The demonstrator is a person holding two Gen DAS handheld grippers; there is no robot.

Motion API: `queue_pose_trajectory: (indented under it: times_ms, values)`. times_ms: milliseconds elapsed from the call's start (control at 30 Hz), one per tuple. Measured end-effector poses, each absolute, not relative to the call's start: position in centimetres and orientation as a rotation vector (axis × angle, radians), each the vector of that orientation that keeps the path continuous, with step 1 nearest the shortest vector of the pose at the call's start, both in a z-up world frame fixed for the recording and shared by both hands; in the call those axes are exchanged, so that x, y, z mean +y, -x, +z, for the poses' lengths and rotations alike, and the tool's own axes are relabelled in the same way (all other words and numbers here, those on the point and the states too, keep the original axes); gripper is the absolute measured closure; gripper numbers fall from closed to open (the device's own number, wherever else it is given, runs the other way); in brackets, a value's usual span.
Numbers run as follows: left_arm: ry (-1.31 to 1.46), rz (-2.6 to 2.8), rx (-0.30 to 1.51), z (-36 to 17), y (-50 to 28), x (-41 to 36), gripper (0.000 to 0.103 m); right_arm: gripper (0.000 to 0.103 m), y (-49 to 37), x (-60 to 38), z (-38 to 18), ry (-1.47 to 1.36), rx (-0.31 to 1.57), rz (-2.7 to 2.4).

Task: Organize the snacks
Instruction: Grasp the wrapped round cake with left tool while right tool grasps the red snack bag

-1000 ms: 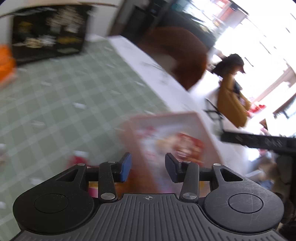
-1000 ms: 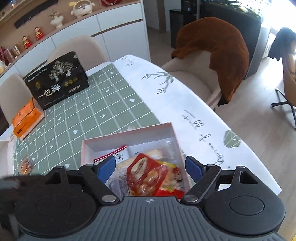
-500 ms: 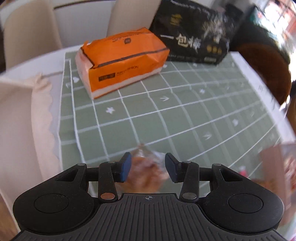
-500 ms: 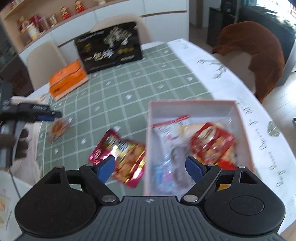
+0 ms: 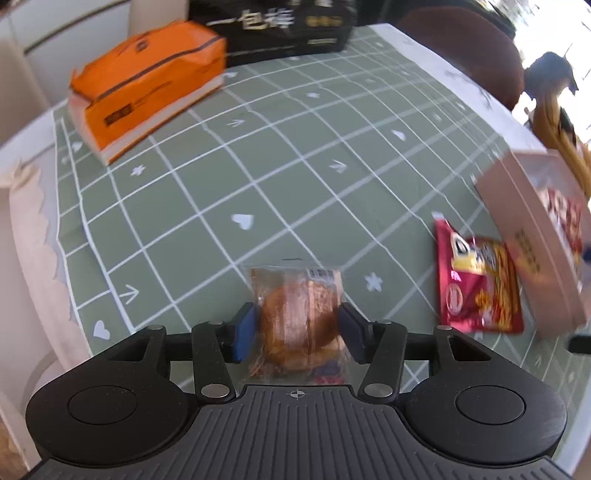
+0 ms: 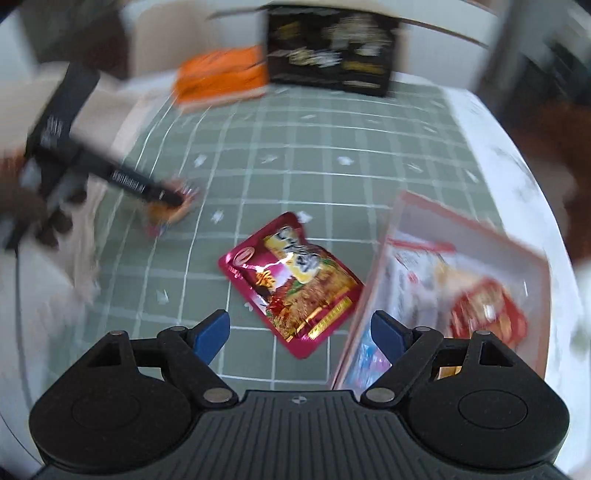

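Note:
A clear-wrapped brown bun [image 5: 295,310] lies on the green checked tablecloth [image 5: 295,166]. My left gripper [image 5: 297,332] straddles it, its jaws opening, and the blue pads stand just beside the wrapper on either side. The right wrist view shows the same left gripper [image 6: 173,201] over the bun [image 6: 166,218]. A red snack pouch [image 6: 291,280] lies flat next to the pink box [image 6: 369,295], which holds several snack packets. My right gripper [image 6: 299,330] hovers open above the pouch's near end and the box's left wall, with nothing gripped. The pouch [image 5: 476,280] and box [image 5: 532,236] also show at the left view's right side.
An orange tissue pack [image 5: 147,96] and a black gift box [image 5: 280,22] stand at the table's far side. A chair draped in brown cloth [image 5: 461,44] is behind the far right edge. A hand [image 6: 33,210] holds the left gripper at the table's left edge.
My left gripper has come down over the bun and its jaws have widened around it. My right gripper has swung left from above the box toward the red pouch.

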State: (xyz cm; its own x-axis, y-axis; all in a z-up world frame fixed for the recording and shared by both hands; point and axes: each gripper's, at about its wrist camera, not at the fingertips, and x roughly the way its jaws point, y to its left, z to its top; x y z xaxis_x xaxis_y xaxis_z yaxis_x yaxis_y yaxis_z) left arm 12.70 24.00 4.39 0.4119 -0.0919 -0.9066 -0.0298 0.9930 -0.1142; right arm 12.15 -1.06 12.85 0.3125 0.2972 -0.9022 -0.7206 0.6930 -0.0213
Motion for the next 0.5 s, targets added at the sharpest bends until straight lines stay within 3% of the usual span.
queue_pose_trajectory:
  times_ms: [333, 400, 500]
  values:
    - [0.190, 0.031, 1.085, 3.4, -8.7, 21.8, 0.040, 0.019, -14.1, 6.6, 5.7, 0.967, 1.038, 0.996]
    - [0.187, 0.022, 1.086, 3.5, -8.1, 21.4, 0.040, 0.006, -14.9, 7.5, 4.5, 1.051, 1.010, 0.983]
    - [0.223, 0.018, 1.088, 3.5, -7.4, 21.4, 0.040, 0.000, -16.7, 8.7, 4.0, 1.073, 1.013, 1.023]
